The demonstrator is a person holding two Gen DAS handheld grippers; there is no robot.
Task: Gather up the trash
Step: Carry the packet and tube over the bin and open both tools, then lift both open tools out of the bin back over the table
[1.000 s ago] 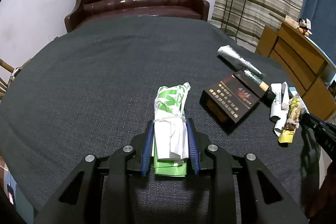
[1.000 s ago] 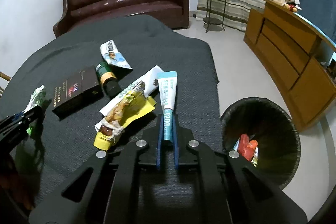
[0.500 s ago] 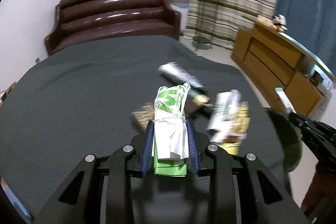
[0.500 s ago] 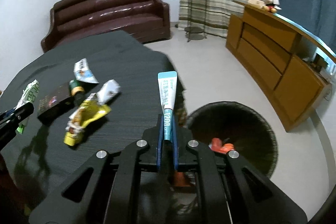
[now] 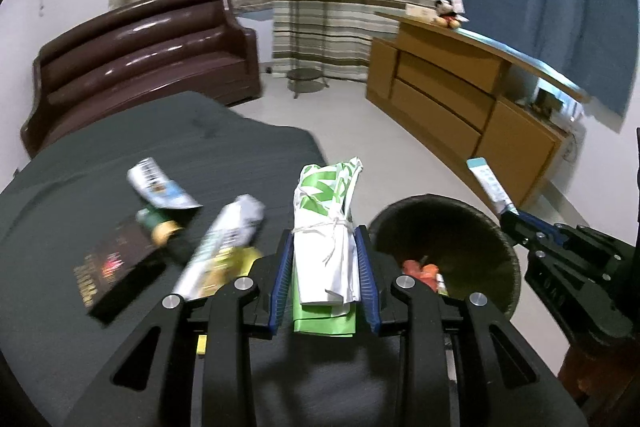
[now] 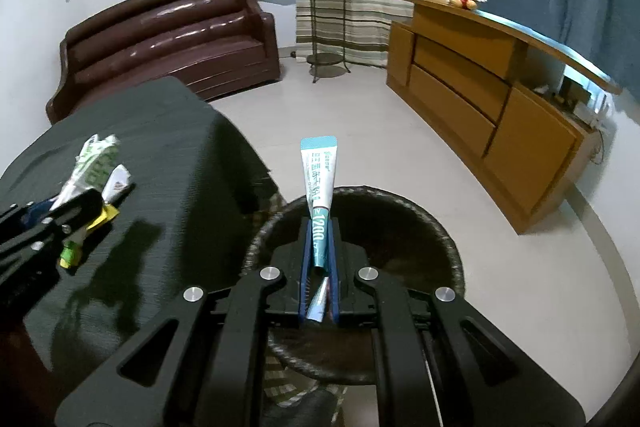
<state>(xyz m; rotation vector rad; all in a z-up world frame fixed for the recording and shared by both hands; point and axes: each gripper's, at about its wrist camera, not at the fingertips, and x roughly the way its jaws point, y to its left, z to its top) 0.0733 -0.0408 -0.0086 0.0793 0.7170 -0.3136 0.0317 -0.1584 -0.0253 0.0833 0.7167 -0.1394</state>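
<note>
Right now the right fingers (image 6: 320,227) pinch a long teal and white tube (image 6: 319,179), and the round dark woven trash basket (image 6: 448,247) sits just under and past it. The tube points up and away, over the basket. Farther left, the left fingers (image 5: 325,247) squeeze a green and white tied paper wrapper (image 5: 326,223), above the edge of the dark cloth counter (image 5: 100,155), beside the basket.

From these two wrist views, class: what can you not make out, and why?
- Trash bin contents: right wrist view, right tool and tube cover them.
- Print on dark box and wrappers: left wrist view, motion blur.
- Lower end of green-and-white packet: left wrist view, behind left tool.
</note>
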